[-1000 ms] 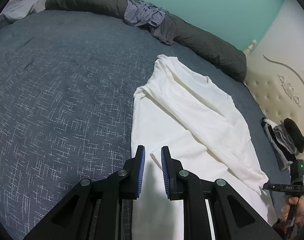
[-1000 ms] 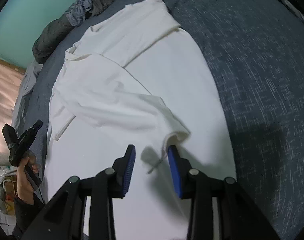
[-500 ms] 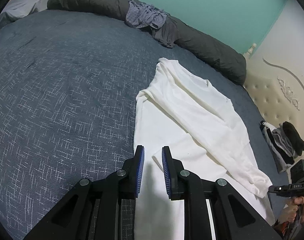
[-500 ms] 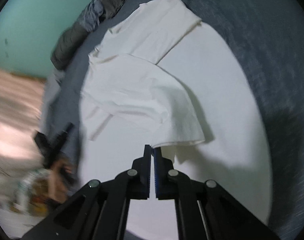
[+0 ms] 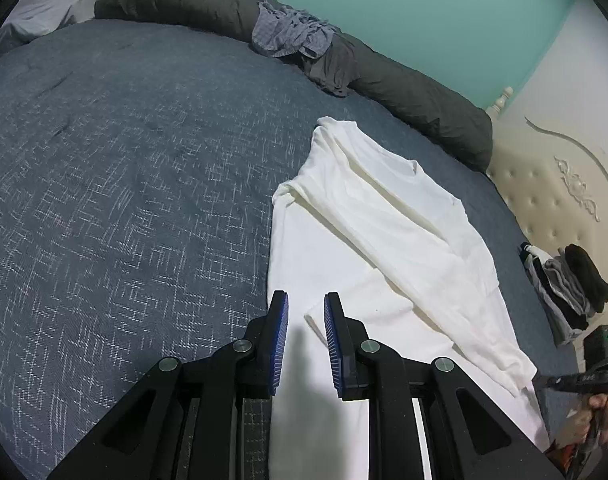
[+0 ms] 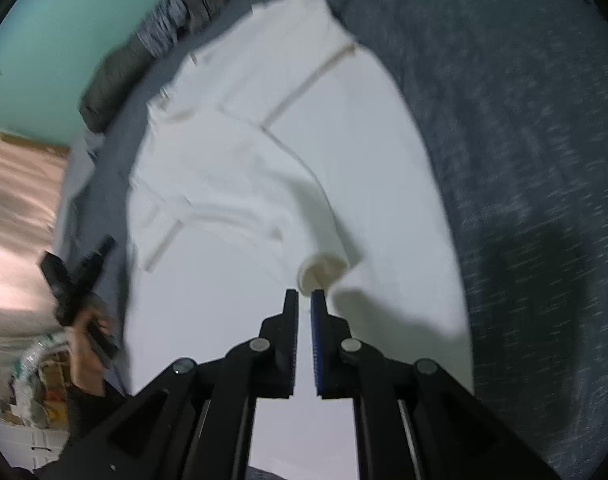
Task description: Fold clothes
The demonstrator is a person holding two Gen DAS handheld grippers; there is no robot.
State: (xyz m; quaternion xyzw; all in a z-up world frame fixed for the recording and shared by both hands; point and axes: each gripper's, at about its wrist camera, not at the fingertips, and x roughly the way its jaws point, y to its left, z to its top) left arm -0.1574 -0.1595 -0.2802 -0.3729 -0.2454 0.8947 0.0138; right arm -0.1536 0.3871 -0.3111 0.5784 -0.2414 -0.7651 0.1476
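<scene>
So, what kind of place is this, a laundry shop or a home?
Most likely a home bedroom. A white long-sleeved shirt lies on a bed with a dark blue cover, a tufted cream headboard stands at one end, and a dark rolled duvet lies along the teal wall.

The left gripper (image 5: 305,336) is pointing forward and slightly down, its two blue-padded fingers (image 5: 279,340) standing apart with a clear gap between them and holding nothing. The right gripper (image 6: 304,300) is reaching forward with its blue pads (image 6: 316,336) drawn nearly together, only a thin slit showing between them; the blurred view does not show whether anything is caught there. In the left wrist view, the person's right hand (image 5: 602,412) is wrapping around its gripper's handle at the lower right edge.
</scene>
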